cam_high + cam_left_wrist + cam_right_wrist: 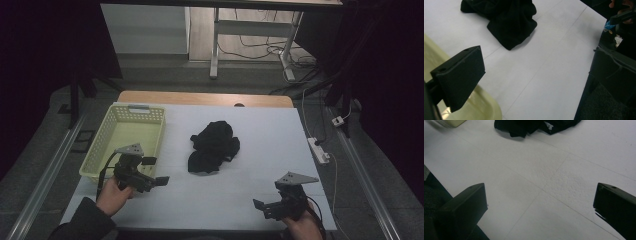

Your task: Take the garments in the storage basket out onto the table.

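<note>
black cloth [214, 146] crumpled, folds unreadable | left gripper [154, 171] jaws apart | right gripper [264, 206] jaws apart | white counter [260, 150] | dim room

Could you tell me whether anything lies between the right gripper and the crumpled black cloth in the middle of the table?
Nothing visible does: bare white table cover runs from the open right gripper to the black cloth.
</note>
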`<state>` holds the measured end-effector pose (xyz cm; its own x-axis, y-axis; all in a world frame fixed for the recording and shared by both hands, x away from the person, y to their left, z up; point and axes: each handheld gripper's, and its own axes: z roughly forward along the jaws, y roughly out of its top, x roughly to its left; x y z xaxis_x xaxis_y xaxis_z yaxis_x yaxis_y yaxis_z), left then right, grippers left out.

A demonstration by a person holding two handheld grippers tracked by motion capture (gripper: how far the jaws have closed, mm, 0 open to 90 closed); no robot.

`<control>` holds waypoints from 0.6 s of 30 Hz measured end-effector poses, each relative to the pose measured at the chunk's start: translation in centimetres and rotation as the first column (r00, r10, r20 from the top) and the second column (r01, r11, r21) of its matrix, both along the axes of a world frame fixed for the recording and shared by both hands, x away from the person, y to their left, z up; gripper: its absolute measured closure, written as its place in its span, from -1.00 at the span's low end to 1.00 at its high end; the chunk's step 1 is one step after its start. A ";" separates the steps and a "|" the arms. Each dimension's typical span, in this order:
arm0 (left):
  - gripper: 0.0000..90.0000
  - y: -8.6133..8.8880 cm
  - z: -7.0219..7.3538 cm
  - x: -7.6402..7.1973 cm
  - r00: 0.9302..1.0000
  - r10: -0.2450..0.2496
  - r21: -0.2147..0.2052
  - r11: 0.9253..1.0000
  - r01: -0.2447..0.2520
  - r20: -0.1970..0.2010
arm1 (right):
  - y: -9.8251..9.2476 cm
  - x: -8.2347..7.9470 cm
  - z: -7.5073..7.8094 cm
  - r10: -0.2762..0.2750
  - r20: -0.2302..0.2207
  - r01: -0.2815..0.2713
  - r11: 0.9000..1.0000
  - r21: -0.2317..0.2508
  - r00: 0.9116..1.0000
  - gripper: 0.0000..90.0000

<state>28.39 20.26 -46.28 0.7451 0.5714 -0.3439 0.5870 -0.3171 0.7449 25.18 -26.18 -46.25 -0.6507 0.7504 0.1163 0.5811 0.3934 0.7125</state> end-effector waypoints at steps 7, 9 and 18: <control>-1.00 1.3 -0.3 -1.0 1.000 0.025 -0.011 1.000 -0.025 -0.004 | -0.1 0.0 0.0 -0.006 -0.003 0.006 1.000 0.009 1.000 -1.00; -1.00 1.6 -0.4 -1.3 1.000 0.030 -0.012 0.999 -0.030 -0.007 | -0.1 0.0 0.0 -0.006 -0.003 0.006 1.000 0.009 1.000 -1.00; -1.00 2.7 -0.8 -2.7 0.999 0.050 -0.006 0.999 -0.050 -0.009 | -0.1 0.0 0.0 -0.006 -0.002 0.006 1.000 0.009 1.000 -1.00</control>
<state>25.67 22.95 -47.03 0.7129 0.6055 -0.3538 0.6081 -0.2824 0.7419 25.21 -26.27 -46.24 -0.6460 0.7531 0.1247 0.5850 0.3834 0.7147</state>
